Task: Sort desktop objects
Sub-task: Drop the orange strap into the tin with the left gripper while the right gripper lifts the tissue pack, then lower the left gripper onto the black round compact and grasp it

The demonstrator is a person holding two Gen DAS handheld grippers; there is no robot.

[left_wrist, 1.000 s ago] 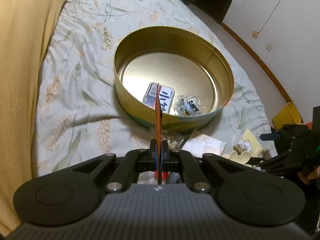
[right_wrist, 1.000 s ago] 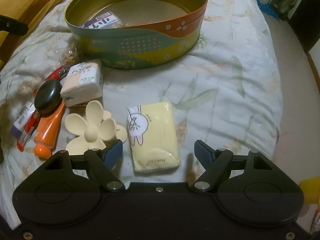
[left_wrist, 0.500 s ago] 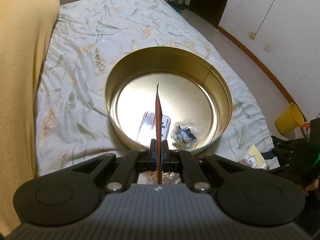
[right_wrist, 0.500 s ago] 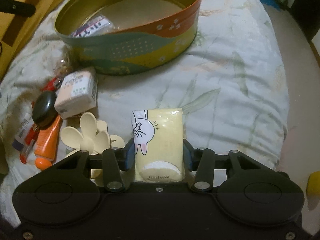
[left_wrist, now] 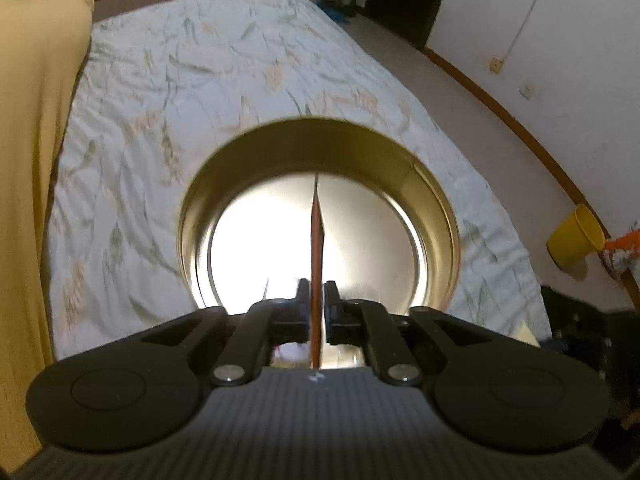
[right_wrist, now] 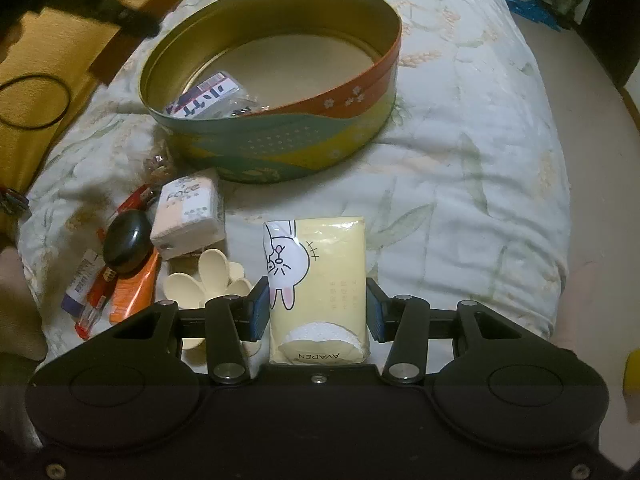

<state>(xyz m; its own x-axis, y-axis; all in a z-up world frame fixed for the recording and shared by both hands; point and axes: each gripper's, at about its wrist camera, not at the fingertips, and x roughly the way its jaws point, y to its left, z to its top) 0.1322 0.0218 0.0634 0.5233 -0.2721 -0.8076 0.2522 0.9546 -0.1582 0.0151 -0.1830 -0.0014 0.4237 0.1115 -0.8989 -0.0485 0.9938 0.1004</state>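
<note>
My left gripper is shut on a thin brown pencil that points forward over the round gold tin. My right gripper is shut on a yellow tissue pack with a rabbit print, held above the bedspread. The tin stands beyond it, with a labelled packet and a small clear bag inside. Left of my right gripper lie a pink Face tissue pack, a black oval case, an orange tube and a cream flower hair clip.
All this is on a bed with a leaf-print spread. A yellow cushion lines the left side. A yellow cup stands on the floor at right. A red pen and a small purple-labelled tube lie by the orange tube.
My left gripper has moved forward and up with the pencil, now over the tin. My right gripper has shut on the yellow tissue pack and lifted it off the bedspread.
</note>
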